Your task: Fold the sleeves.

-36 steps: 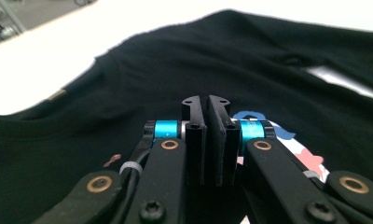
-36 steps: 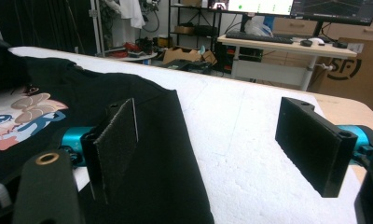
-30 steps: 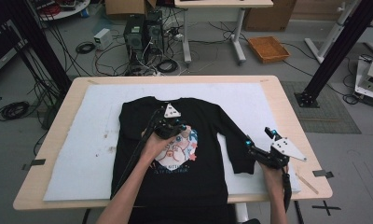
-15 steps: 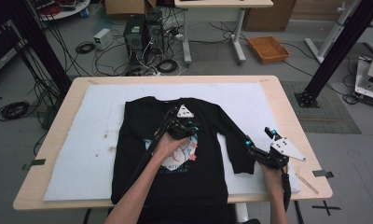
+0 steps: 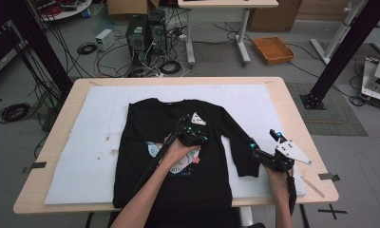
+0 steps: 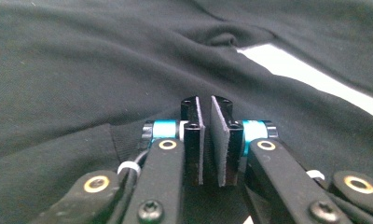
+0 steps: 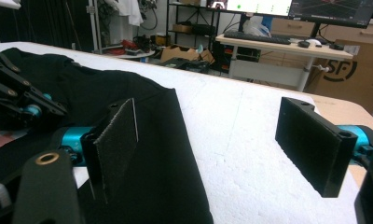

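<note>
Left gripper (image 5: pixel 194 129) has moved up the shirt chest toward the far right since the earlier frames; right gripper (image 5: pixel 266 146) hasn't shifted. Worktop (image 5: pixel 292 111) carries a white foam sheet (image 5: pixel 93 137) covering most of it. Black sweatshirt (image 5: pixel 150 121) lies flat mid-sheet, collar toward the far edge, hem at the near edge. Left jaws nearly pressed together over the fabric, thin gap. Right jaws spread wide, at the sleeve cuff (image 5: pixel 247 167) near the near-right corner.
</note>
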The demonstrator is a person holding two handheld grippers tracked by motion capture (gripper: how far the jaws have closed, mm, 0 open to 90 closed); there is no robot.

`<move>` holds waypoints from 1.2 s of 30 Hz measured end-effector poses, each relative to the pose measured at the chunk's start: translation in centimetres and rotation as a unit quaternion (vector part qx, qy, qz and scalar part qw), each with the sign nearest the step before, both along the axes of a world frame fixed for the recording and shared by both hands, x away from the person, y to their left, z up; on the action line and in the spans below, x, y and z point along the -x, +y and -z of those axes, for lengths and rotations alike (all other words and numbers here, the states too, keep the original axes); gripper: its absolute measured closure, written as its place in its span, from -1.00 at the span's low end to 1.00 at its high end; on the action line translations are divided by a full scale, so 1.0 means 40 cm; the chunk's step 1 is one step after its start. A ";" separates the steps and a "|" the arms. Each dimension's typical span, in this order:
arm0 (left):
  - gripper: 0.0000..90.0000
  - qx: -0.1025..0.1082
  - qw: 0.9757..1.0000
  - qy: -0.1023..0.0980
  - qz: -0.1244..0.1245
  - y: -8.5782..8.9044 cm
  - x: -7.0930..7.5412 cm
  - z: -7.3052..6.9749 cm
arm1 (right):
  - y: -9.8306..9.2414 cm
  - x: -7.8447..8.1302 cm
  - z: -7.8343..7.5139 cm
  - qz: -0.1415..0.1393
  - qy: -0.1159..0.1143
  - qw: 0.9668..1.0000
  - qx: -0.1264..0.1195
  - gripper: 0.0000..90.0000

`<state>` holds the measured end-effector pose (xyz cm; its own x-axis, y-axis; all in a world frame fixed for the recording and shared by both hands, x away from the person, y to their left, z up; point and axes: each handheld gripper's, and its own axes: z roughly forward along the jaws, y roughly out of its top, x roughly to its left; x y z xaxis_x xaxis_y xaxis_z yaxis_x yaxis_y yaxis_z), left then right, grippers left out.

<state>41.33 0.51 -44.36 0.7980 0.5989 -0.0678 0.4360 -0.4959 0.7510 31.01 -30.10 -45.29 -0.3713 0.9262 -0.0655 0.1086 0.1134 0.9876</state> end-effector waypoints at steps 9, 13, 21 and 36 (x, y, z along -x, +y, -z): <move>0.21 -0.007 1.000 -0.001 0.030 -0.009 0.014 -0.005 | 0.000 0.001 0.000 -0.001 -0.002 1.000 0.001 -0.54; 0.04 0.010 0.999 -0.006 0.034 -0.001 0.024 -0.026 | -0.001 0.001 0.000 -0.001 0.000 1.000 -0.002 -0.54; -0.23 0.038 0.999 -0.032 0.017 0.072 0.036 -0.093 | -0.001 -0.003 -0.001 -0.003 0.007 1.000 -0.002 -0.54; -0.26 0.057 0.990 -0.091 -0.095 0.427 0.077 -0.153 | 0.003 -0.007 -0.002 0.000 0.013 1.000 0.008 -0.54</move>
